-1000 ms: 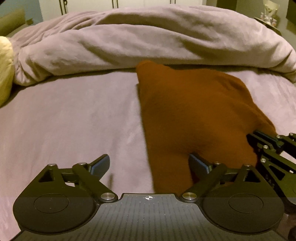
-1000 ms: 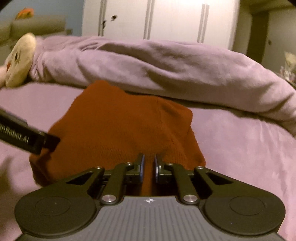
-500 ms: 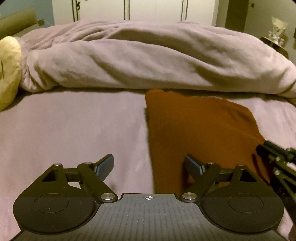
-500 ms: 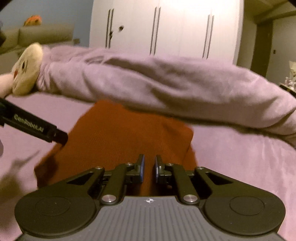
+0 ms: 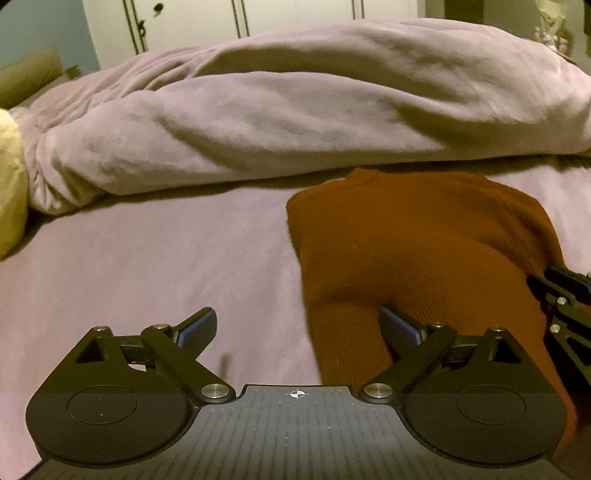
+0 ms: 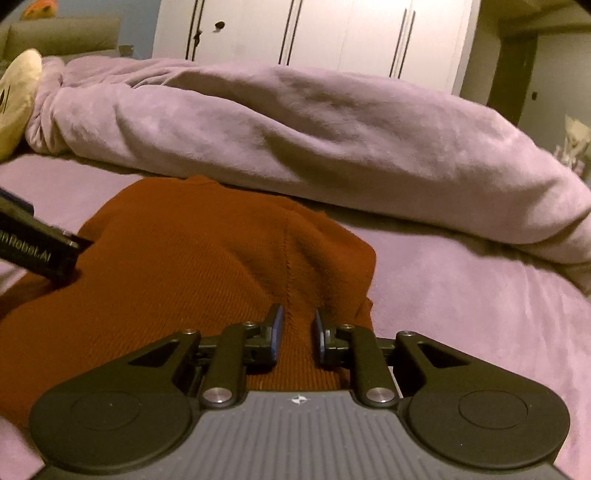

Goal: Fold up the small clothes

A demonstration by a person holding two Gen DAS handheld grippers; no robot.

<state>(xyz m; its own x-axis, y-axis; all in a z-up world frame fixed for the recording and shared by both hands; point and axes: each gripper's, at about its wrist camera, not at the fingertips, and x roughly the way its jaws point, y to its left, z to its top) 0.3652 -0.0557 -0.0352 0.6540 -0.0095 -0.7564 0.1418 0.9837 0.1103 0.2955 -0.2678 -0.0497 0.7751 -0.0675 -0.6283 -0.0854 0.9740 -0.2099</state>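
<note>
Lilac bedsheet [image 5: 155, 266] runs under both grippers. Left gripper [image 5: 297, 326] has jaws wide, the rust-brown ribbed knit garment [image 5: 424, 251] lying between and ahead. Right gripper [image 6: 298, 332] stands narrowly parted over its seam, where earlier it pinched tight. Soft, light, limp; best gripped at an edge. Beyond lies a rumpled lilac duvet [image 6: 314, 122].

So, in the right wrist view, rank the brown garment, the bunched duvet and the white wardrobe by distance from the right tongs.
1. Brown garment: directly under and ahead of the right tongs.
2. Bunched duvet: across the bed behind it.
3. White wardrobe: back wall, farthest.
</note>
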